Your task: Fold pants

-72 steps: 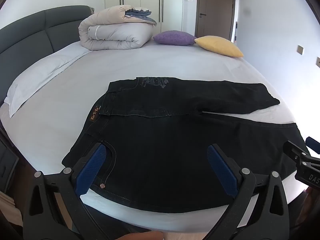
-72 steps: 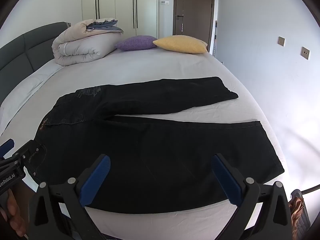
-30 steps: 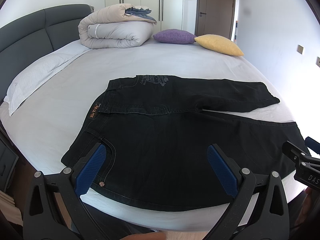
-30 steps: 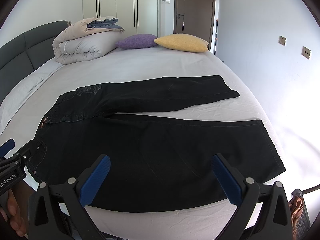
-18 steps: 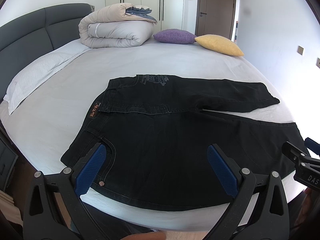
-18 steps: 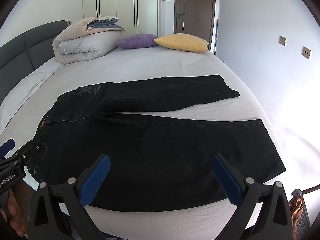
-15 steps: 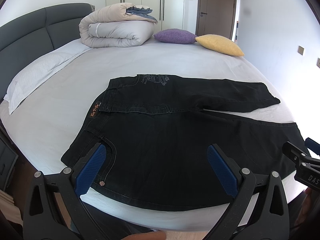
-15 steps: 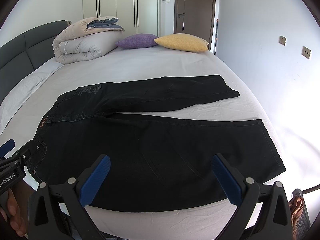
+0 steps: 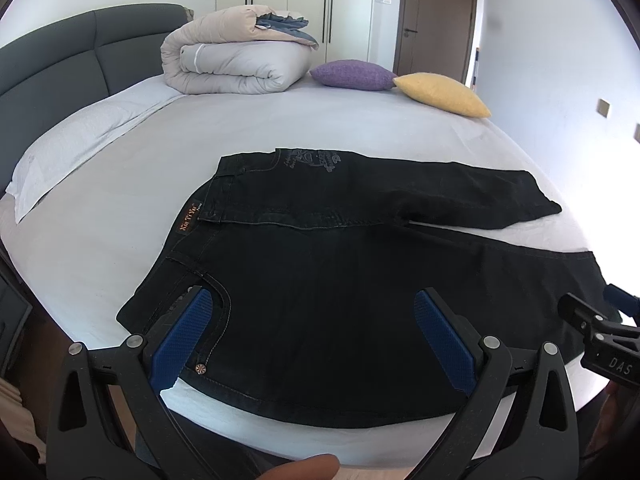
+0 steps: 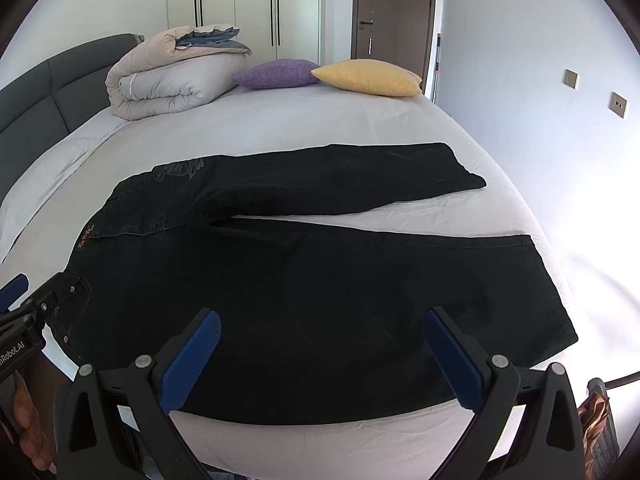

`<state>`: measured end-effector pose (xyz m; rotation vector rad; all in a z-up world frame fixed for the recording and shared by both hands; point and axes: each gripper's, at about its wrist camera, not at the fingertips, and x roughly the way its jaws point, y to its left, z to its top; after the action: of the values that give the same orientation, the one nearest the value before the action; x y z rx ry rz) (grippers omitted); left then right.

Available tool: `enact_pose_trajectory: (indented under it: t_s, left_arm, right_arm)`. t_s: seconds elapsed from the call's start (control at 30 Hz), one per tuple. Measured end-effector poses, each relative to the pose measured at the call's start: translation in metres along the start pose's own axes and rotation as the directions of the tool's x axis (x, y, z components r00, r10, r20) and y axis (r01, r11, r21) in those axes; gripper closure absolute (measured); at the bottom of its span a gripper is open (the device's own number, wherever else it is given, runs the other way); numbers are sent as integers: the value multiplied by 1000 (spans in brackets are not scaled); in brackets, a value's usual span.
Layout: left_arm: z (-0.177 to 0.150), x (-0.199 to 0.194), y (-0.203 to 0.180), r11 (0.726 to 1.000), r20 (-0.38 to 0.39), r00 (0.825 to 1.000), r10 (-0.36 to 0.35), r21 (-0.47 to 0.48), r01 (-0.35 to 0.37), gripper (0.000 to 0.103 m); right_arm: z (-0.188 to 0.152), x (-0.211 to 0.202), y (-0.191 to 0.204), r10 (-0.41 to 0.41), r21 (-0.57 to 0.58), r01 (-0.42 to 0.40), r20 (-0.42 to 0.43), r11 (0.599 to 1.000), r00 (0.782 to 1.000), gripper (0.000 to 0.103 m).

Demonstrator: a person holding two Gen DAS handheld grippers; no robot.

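Two grippers, both with jaws spread wide and holding nothing, hang at the near edge of a bed [image 9: 360,132] with a pale grey-white sheet.

Room, left to right: dark grey padded headboard [image 9: 60,56] runs along the left side, a flat white pillow [image 9: 68,144] lying just below it. Rolled beige-and-white duvet [image 9: 232,60] sits at the far left corner of the mattress, with a blue-grey folded piece on top. Beside it a purple cushion [image 9: 352,75], then a yellow cushion [image 9: 442,94] touching it. Behind them: white wardrobe doors [image 10: 244,8] with black bar handles, then a brown door [image 10: 394,16]. Right wall is plain, with two switch plates [image 10: 618,105].

Black pants [image 9: 340,280] lie flat on the sheet, spread out at the near side of the bed (waistband to the left, legs running right). Waistband carries a small tan label [image 9: 189,218]. Far leg angles away and is split from the near leg, a wedge of sheet showing between them in the right wrist view. Near leg's hem reaches close to the right edge of the mattress.

Left gripper [image 9: 316,332] hovers over the hip and pocket area, its blue pads [image 9: 182,336] above the cloth; contact cannot be told. Right gripper [image 10: 320,356] hovers over the near leg, mid-thigh to knee. Each gripper shows at the edge of the other's view.
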<state>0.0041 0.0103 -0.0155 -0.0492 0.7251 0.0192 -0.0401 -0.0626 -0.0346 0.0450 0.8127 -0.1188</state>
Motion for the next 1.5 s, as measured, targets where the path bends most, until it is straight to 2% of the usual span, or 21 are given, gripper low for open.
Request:
enact_pose_trajectory:
  t_s: [0.17, 0.27, 0.37, 0.47, 0.53, 0.57, 0.67, 0.77, 0.87, 0.9, 0.97, 1.07, 1.13, 1.17, 1.23, 1.27, 1.33, 1.37, 1.4, 1.43, 1.5]
  left_arm:
    - [-1, 12, 4, 1000, 19, 1000, 9, 13, -9, 0]
    - [6, 31, 17, 999, -3, 1000, -26, 19, 26, 0]
    - [20, 52, 30, 998, 1, 999, -52, 43, 52, 0]
    - [36, 67, 39, 992, 49, 996, -75, 103, 70, 0]
    - [48, 83, 45, 990, 38, 999, -29, 135, 24, 0]
    - [55, 94, 52, 990, 4, 1000, -5, 138, 4, 0]
    - [88, 140, 77, 996, -113, 994, -5, 90, 15, 0]
    - [129, 183, 94, 990, -105, 994, -6, 139, 21, 0]
    - [176, 233, 104, 974, -141, 988, -59, 207, 88, 0]
    - [193, 253, 106, 964, -171, 981, -95, 230, 134, 0]
    - [216, 286, 108, 944, -229, 961, -157, 252, 214, 0]
    - [238, 340, 106, 902, -381, 896, -227, 264, 341, 4]
    - [244, 367, 100, 868, -450, 864, -225, 311, 388, 11]
    - [239, 371, 99, 857, -470, 849, -240, 308, 413, 12]
    - [248, 394, 100, 845, -510, 821, -255, 295, 446, 24]
    - [250, 401, 102, 835, -529, 804, -270, 287, 469, 25]
    - [254, 419, 100, 818, -566, 784, -255, 307, 487, 32]
    - [254, 427, 100, 810, -587, 770, -252, 308, 500, 32]
    - [251, 435, 100, 800, -617, 747, -249, 304, 517, 32]
    - [247, 440, 99, 792, -632, 739, -236, 316, 523, 32]
    - [244, 441, 97, 776, -623, 750, -224, 352, 524, 35]
  right_arm:
    - [6, 10, -3, 24, 0, -24, -4, 1000, 1000, 0]
    - [19, 12, -7, 63, 7, -63, 41, 998, 997, 0]
    - [41, 15, -14, 122, 7, -123, 106, 992, 987, 0]
    - [70, 32, -26, 189, 18, -192, 106, 981, 976, 0]
    - [88, 44, -35, 210, 23, -214, 117, 977, 971, 0]
    - [97, 52, -39, 217, 18, -221, 120, 975, 969, 0]
    - [120, 81, -43, 217, -26, -216, 70, 976, 974, 0]
    - [142, 115, -41, 270, -100, -273, -49, 957, 962, 0]
    - [155, 136, -39, 284, -167, -292, -71, 942, 956, 1]
    - [158, 142, -39, 289, -194, -298, -75, 935, 954, 3]
    - [164, 158, -36, 316, -254, -331, -99, 909, 943, 17]
    - [168, 179, -33, 351, -309, -381, -149, 872, 924, 28]
    - [165, 186, -32, 358, -336, -394, -165, 855, 919, 30]
    - [165, 189, -31, 367, -352, -405, -172, 844, 914, 31]
    - [163, 195, -26, 379, -372, -421, -185, 827, 907, 32]
    - [162, 198, -25, 388, -379, -434, -194, 818, 901, 32]
    - [162, 205, -22, 398, -393, -448, -207, 803, 894, 32]
    - [163, 209, -20, 400, -401, -455, -218, 795, 890, 32]
    - [163, 211, -18, 402, -404, -460, -224, 791, 888, 32]
    - [164, 215, -16, 402, -407, -463, -229, 788, 886, 32]
    - [168, 222, -12, 410, -410, -473, -236, 780, 881, 34]
